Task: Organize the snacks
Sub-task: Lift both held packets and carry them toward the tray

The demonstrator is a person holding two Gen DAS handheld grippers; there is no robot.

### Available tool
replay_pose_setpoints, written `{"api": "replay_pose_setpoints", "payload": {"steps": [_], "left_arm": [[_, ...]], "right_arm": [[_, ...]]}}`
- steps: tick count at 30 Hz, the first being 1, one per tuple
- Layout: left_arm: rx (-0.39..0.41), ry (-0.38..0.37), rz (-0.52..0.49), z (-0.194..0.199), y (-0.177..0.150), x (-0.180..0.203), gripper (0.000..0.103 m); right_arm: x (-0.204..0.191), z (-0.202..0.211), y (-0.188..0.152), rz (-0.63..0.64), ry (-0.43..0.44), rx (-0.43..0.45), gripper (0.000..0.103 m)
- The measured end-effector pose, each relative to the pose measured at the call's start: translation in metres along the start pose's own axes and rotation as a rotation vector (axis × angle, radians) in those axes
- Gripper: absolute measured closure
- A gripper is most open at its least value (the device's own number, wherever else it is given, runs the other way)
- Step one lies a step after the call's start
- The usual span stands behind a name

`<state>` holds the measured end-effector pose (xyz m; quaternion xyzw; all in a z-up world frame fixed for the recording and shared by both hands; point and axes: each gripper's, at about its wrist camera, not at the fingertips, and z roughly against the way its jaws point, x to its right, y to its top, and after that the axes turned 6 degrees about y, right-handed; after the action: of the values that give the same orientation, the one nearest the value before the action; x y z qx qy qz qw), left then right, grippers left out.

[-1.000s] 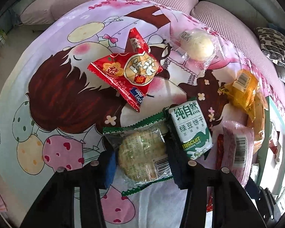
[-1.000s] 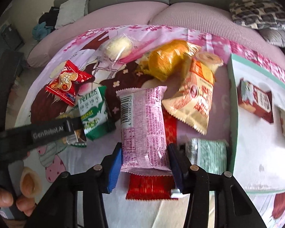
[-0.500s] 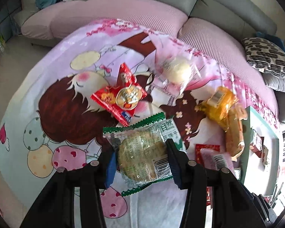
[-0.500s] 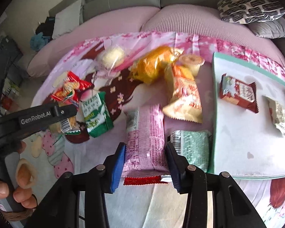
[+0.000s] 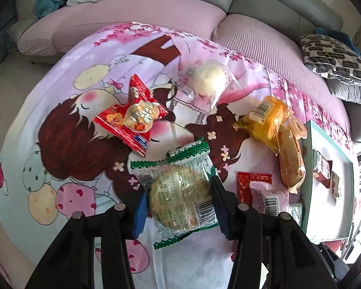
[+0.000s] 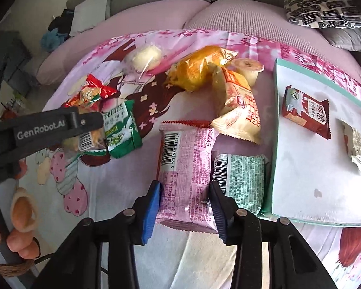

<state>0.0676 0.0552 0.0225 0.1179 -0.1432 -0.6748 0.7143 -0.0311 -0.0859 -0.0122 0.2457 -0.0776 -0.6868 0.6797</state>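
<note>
My left gripper (image 5: 178,207) is shut on a clear, green-edged pack with a round cake (image 5: 180,192) and holds it above the cartoon-print cloth. In the right wrist view, one of its fingers (image 6: 84,121) crosses the left side with that pack under it. My right gripper (image 6: 185,204) is shut on the near end of a pink packet (image 6: 185,159), both blue pads pressing its sides. To its right lies a white tray with a teal rim (image 6: 275,120), holding a dark red packet (image 6: 305,112) and a silvery wrapper (image 6: 355,147).
Loose on the cloth lie a green biscuit pack (image 6: 122,127), a red cracker pack (image 5: 132,118), a wrapped white bun (image 5: 209,78), an orange pack (image 5: 269,118), a cream bag (image 6: 240,113), a mint pack (image 6: 243,180) and a flat red packet (image 5: 252,183). A sofa rings the far side.
My left gripper rose with the round cake pack, away from the green biscuit pack. The right jaws narrowed onto the pink packet.
</note>
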Motion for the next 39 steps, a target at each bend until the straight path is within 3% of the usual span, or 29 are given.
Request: {"api": "replay_pose_setpoints", "payload": {"steps": [6, 13, 23, 28, 39], "left_arm": [[-0.006, -0.005, -0.022, -0.001, -0.001, 0.007, 0.053], [-0.011, -0.008, -0.027, -0.002, -0.001, 0.008, 0.053], [-0.019, -0.005, -0.042, -0.006, -0.002, 0.013, 0.053], [-0.016, -0.003, -0.045, -0.006, -0.001, 0.014, 0.053], [0.02, -0.002, -0.074, 0.006, -0.001, 0.024, 0.053]], "right_arm": [[0.001, 0.0, 0.002, -0.007, 0.002, 0.01, 0.05], [0.0, -0.001, 0.007, -0.013, 0.015, 0.041, 0.049], [-0.006, -0.011, 0.008, 0.038, -0.053, 0.054, 0.049], [-0.008, -0.01, 0.007, 0.049, -0.066, 0.06, 0.06], [-0.006, 0.021, 0.009, 0.044, -0.055, 0.132, 0.064]]}}
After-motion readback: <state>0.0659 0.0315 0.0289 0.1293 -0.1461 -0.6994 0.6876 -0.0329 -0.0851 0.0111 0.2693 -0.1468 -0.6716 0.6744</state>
